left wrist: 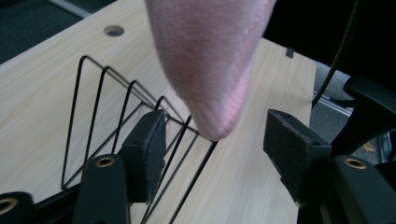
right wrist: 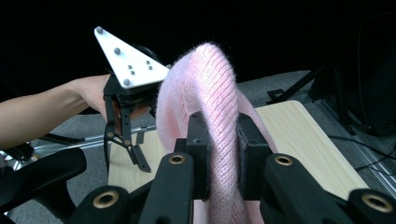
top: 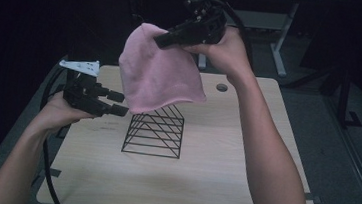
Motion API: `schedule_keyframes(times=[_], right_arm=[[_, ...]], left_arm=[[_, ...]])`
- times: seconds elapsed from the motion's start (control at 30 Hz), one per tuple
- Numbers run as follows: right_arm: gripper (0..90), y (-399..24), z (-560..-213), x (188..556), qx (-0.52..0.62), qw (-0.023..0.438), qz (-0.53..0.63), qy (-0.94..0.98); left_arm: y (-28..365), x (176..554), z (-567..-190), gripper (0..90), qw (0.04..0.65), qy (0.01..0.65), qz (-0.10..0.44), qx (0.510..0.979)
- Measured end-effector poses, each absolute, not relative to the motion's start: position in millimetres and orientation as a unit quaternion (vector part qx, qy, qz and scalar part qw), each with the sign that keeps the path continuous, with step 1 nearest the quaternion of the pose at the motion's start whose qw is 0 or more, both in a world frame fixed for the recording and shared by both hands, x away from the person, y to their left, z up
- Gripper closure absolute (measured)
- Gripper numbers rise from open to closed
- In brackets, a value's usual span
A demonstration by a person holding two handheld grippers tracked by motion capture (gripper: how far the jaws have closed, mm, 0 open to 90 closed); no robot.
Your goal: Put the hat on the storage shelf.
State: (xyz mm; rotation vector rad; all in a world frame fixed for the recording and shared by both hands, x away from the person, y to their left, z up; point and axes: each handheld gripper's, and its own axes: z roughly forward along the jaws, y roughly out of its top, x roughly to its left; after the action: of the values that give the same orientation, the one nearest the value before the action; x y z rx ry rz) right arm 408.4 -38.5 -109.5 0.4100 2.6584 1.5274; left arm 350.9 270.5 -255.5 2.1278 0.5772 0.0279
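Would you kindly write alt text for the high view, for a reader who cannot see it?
The right gripper, raised above a wooden table, holds a pink knitted hat hanging over a black wire rack. The left gripper, jaws apart, points at the hat's lower edge.

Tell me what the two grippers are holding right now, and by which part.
The right gripper pinches the pink knit hat by a fold near its crown. The left gripper holds nothing; the hat's lower edge hangs between its open fingers.
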Motion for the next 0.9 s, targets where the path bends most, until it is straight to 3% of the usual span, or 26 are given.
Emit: schedule_keyframes(times=[0.3, 0.5, 0.63, 0.9], right_arm=[[78.3, -22, -114, 411, 0.126, 0.014, 0.499, 0.857], [78.3, -13, -116, 411, 0.120, 0.010, 0.499, 0.858], [78.3, -7, -120, 410, 0.120, 0.009, 0.495, 0.860], [78.3, -10, -140, 410, 0.131, 0.007, 0.483, 0.866]], left_arm=[[276, 357, -264, 51.1, 0.440, 0.247, -0.012, 0.863], [279, 358, -266, 71.3, 0.439, 0.246, -0.020, 0.864], [284, 358, -267, 82.1, 0.432, 0.262, 0.005, 0.863], [287, 355, -274, 83.6, 0.408, 0.268, -0.012, 0.873]])
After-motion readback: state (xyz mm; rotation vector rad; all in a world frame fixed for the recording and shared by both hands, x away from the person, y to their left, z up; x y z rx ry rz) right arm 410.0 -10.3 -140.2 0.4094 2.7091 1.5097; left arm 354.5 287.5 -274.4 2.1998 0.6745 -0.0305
